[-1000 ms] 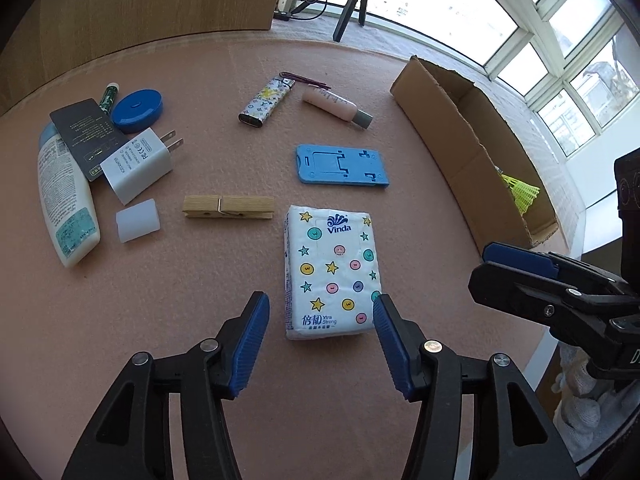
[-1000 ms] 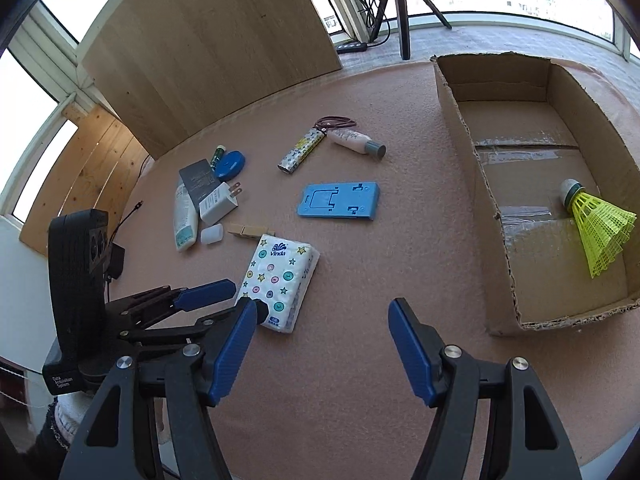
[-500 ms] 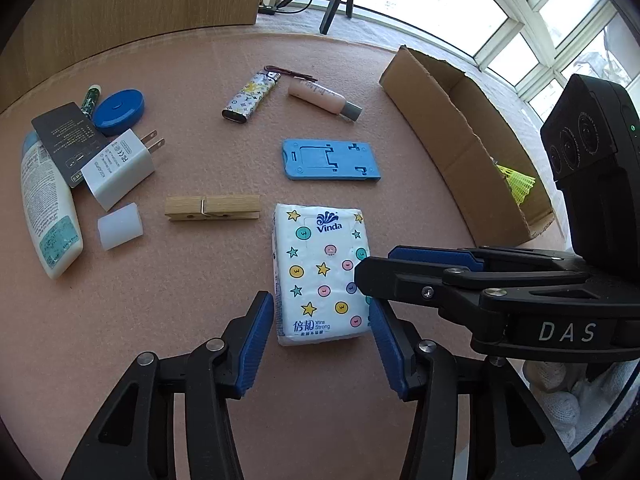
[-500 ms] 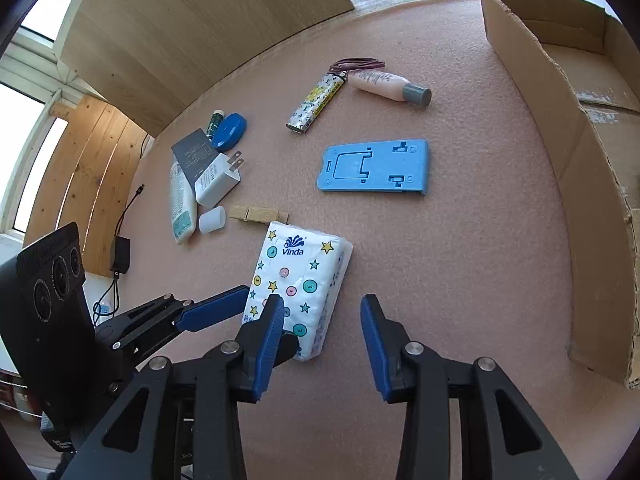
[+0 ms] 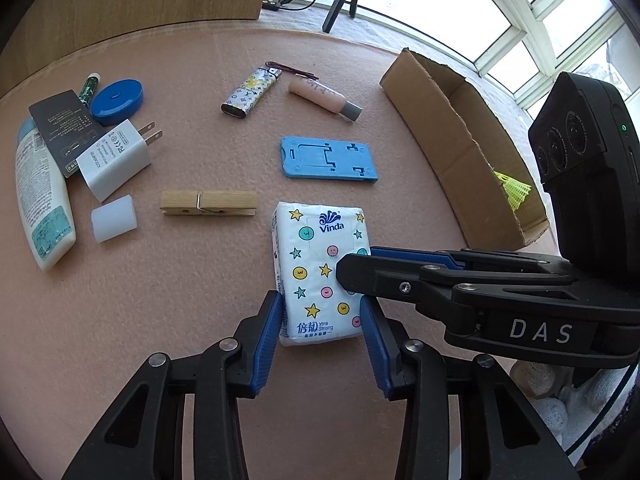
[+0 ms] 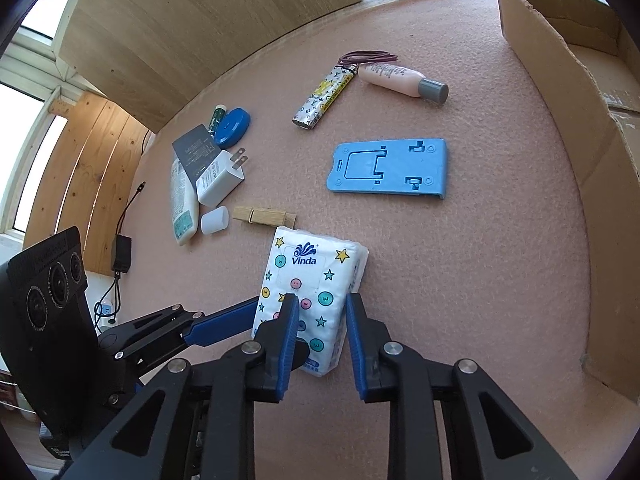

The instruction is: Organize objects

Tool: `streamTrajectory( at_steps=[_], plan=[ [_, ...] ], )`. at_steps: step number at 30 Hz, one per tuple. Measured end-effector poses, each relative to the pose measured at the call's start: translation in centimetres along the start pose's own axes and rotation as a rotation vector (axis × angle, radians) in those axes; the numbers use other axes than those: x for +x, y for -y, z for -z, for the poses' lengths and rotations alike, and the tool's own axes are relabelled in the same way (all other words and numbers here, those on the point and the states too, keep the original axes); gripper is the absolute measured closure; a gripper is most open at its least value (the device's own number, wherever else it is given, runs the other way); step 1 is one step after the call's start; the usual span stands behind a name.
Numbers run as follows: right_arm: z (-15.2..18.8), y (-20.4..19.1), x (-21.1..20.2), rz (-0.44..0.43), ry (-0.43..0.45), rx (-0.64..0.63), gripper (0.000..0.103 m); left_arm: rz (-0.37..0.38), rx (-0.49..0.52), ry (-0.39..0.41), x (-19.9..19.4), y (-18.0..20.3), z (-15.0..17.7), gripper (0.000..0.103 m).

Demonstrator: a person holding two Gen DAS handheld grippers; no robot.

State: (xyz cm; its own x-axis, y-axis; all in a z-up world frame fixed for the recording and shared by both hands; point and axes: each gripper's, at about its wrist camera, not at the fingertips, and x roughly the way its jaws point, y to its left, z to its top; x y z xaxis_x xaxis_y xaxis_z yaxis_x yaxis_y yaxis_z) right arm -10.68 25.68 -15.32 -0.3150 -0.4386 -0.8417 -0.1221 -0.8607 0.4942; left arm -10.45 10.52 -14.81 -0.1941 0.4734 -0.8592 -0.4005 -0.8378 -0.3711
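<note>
Cardboard box (image 5: pixel 460 140): you still have only the shuttlecock (image 5: pixel 512 188) inside.
Tissue pack (image 5: pixel 320 272): lies on the mat beside the box.
Left gripper (image 5: pixel 322 320): your jaws have just been closing; they now bracket the pack's near end, contact unclear.
Right gripper (image 6: pixel 318 320): it has come across and down; jaws closing over the pack's edge, grip unconfirmed.

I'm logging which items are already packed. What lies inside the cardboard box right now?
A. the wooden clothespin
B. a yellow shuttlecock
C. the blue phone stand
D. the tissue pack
B: a yellow shuttlecock shows past the wall of the cardboard box; the wooden clothespin, blue phone stand and tissue pack all lie outside it on the pink mat.
</note>
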Motion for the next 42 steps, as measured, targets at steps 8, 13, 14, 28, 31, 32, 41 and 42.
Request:
streamTrajectory(
  at_steps=[8, 13, 14, 28, 31, 32, 41, 42],
  plan=[
    [0.3, 0.3, -2.8, 0.005, 0.052, -0.003, 0.081, 0.000, 0.047, 0.040, -1.2, 2.8, -0.9, 0.062],
    [0.4, 0.9, -6.2, 0.024, 0.114, -0.007, 0.081, 0.001, 0.111, 0.079, -2.2, 6.1, -2.2, 0.062],
    [0.3, 1.1, -6.9, 0.029, 0.129, -0.007, 0.081, 0.005, 0.122, 0.086, -2.4, 6.8, -2.5, 0.062],
    [-1.2, 6.5, -15.8, 0.119, 0.280, 0.021, 0.081, 0.066, 0.254, 0.139, -0.5, 16.8, -8.0, 0.062],
    [-1.4, 7.9, -16.6, 0.137, 0.288, 0.031, 0.081, 0.073, 0.264, 0.135, 0.4, 18.2, -8.5, 0.062],
    [-1.5, 8.3, -16.7, 0.143, 0.290, 0.033, 0.081, 0.074, 0.268, 0.132, 0.8, 18.6, -8.7, 0.062],
    [-1.9, 10.4, -17.3, 0.174, 0.290, 0.037, 0.081, 0.088, 0.292, 0.122, 2.5, 20.1, -9.2, 0.062],
    [-1.9, 10.3, -17.3, 0.183, 0.293, 0.028, 0.079, 0.097, 0.297, 0.130, 2.4, 20.1, -9.3, 0.062]
  ],
)
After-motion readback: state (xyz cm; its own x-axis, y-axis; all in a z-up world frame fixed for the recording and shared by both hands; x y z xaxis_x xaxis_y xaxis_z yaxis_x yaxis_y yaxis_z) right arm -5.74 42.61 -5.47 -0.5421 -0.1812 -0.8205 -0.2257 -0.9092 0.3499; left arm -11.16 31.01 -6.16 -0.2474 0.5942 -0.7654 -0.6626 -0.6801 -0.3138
